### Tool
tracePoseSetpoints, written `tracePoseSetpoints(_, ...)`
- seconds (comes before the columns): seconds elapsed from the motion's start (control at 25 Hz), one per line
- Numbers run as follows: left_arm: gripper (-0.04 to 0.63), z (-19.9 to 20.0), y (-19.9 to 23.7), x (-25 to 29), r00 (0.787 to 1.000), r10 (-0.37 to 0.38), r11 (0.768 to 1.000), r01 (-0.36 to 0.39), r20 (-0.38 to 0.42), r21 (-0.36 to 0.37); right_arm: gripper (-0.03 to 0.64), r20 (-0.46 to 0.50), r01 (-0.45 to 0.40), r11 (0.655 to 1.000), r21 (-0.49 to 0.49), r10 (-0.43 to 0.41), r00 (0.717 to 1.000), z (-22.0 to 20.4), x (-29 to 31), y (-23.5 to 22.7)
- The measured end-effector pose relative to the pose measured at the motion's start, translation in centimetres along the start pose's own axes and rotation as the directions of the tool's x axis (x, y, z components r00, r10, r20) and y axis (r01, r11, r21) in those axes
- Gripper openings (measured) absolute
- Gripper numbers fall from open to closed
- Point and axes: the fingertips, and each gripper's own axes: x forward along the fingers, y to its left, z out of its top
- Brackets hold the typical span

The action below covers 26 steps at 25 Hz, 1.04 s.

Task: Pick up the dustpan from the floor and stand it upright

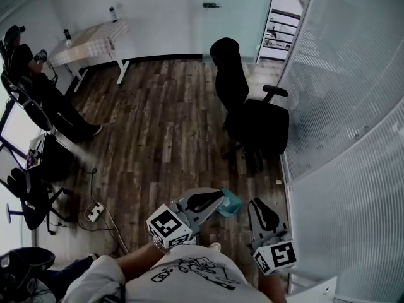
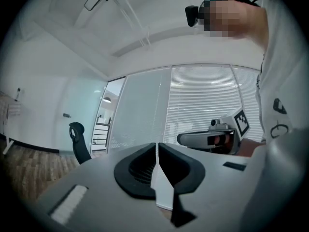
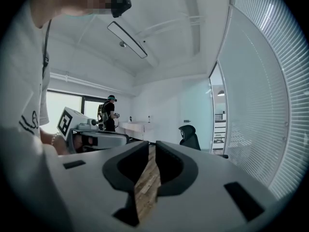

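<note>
Looking steeply down, both tools are seen held side by side above a wood floor (image 1: 158, 137), close before the holder's shirt. Left tool (image 2: 157, 146): jaws pressed together, only a hairline slit between the tips, nothing pinched. Blinds and the other tool's marker cube are seen beyond it. Right tool (image 3: 151, 145): jaws drawn nearly together, with a thin gap through which floor planks show, nothing held. Dustpan (image 1: 231, 202): noted as a teal piece on the floor just past the left tool's tip in the head view, partly hidden by that tool and gripped by neither. Whether it stands upright cannot be told. A black office chair (image 1: 252, 115) is placed by the blinds (image 1: 341, 106), well beyond the dustpan. A white counter (image 1: 95, 36) is set against the far wall, with a seated person (image 1: 38, 87) near it.
</note>
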Motion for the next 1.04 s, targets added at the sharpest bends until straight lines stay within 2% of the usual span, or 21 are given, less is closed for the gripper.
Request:
tracePoseSetpoints(0.36,0.017,-0.1,-0.4,0.9,1.000,-0.028,1.000,0.028,-0.013,0.000,0.035,-0.008,-0.001,1.000,-0.001,0.001,1.000,-0.1,0.5,0.1)
tracePoseSetpoints(1.04,0.017,-0.6,-0.4,1.7,0.999,-0.023,1.000,0.023,-0.023,-0.018,0.035,-0.011,-0.001,1.000,-0.006,0.001,1.000,-0.4,0.5,-0.8)
